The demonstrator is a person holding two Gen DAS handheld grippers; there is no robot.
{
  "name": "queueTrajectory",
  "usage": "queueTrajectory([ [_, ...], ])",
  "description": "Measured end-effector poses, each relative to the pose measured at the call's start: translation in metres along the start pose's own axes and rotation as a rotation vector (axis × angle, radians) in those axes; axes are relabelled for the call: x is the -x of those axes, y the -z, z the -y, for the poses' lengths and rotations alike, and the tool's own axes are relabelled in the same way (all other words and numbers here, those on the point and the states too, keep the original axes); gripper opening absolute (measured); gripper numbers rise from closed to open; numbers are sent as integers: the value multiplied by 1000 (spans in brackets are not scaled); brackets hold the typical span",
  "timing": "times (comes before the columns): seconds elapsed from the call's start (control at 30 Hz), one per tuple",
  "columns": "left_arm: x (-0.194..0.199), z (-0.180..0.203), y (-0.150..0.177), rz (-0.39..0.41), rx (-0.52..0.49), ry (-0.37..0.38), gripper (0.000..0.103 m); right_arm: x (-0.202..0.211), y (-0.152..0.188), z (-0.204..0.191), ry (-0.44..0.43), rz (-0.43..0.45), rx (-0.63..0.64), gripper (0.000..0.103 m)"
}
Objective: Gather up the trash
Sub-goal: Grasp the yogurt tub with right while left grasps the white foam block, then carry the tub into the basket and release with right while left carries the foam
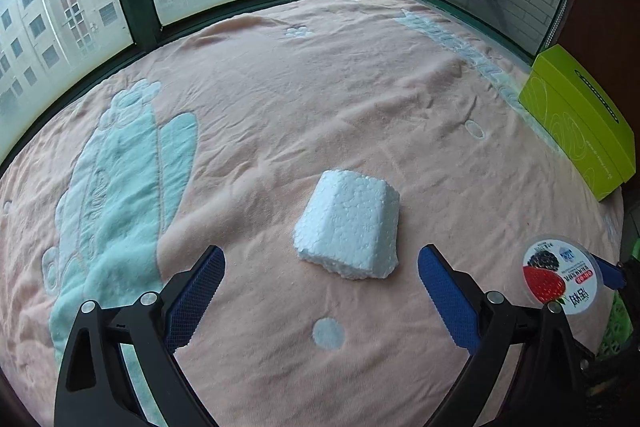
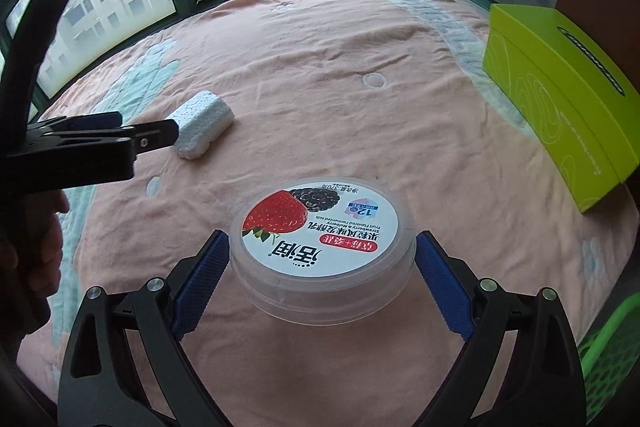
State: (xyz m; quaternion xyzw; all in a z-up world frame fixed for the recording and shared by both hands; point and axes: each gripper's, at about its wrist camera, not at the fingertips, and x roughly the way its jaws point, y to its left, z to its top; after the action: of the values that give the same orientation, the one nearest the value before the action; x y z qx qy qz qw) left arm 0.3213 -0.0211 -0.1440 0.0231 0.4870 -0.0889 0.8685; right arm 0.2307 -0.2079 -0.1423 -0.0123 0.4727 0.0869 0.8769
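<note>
One yogurt tub [image 2: 322, 247] sits between the two blue pads of the right gripper [image 2: 322, 261]. Both pads press on its clear plastic sides, so this claw is grasping the tub. The round lid shows one strawberry, one blackberry and printed text.

One white foam block [image 1: 349, 225] lies on the pink blanket [image 1: 340, 87], to the left of the yogurt tub and well apart from it. The left gripper [image 1: 320, 287] is just in front of the block, its two fingers spread wide and empty, so this claw is released. The block is not yet between the pads. In the right wrist view this gripper is seen from the side, and one black fingertip covers the near end of the foam block.

One lime green box [image 2: 560, 95] stands on the blanket to the right of the yogurt tub, near the window frame. A green plastic basket [image 2: 612, 355], only partly visible, is at the lower right of the tub, beyond the blanket edge.
</note>
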Motion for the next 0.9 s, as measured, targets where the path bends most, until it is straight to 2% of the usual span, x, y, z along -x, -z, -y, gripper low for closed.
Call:
queueTrajectory([
  [0.23,-24,6,-10,-29,-27,29,93,3,9,9,2,-12,-27,92],
  [0.4,-36,8,-11,-57,-41,38,76,5,13,11,1,-16,-38,92],
  [0.53,-38,8,-11,-50,-37,47,64,6,15,13,-3,-14,-54,92],
  [0.9,-2,8,-7,9,-18,42,63,26,17,14,-17,22,-75,91],
])
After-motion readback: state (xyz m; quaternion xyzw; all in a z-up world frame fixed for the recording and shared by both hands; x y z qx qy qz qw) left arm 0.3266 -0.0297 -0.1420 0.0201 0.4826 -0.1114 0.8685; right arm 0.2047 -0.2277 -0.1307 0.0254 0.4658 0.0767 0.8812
